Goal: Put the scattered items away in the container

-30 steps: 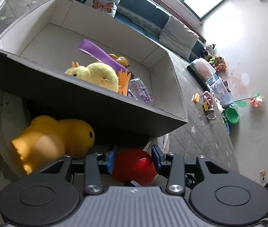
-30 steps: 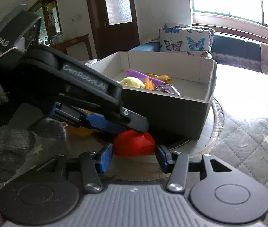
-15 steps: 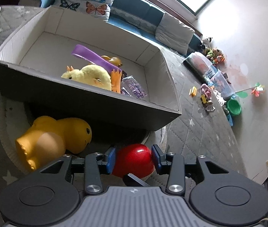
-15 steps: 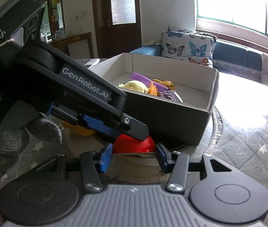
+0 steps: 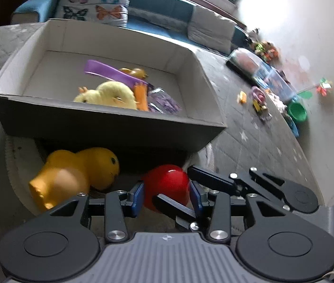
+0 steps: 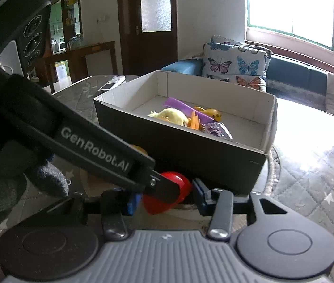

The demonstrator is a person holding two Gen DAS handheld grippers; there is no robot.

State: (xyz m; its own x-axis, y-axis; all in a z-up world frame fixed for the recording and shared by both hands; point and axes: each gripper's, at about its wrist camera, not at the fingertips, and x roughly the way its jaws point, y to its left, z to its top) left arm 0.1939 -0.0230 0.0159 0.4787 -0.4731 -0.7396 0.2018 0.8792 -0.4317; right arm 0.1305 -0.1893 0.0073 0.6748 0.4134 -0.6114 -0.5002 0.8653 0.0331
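Red ball (image 5: 167, 186) sits between the blue pads (image 5: 138, 197) of the left gripper (image 5: 167, 199), which now reach round both its sides where a second ago they stood short of it; whether they press it cannot be told. The right gripper (image 6: 164, 200) brackets the same ball (image 6: 178, 184) with its jaws spread, a gap showing at the right pad. Its finger has come further across the left view, from 3 o'clock. The yellow rubber duck (image 5: 79, 176) lies at 9 o'clock of the ball, unmoved. At 12 o'clock stands the cardboard box (image 5: 110, 122), holding the plush chick (image 5: 110, 94), purple strap (image 5: 110, 73) and small duck (image 5: 133, 72), all as before.
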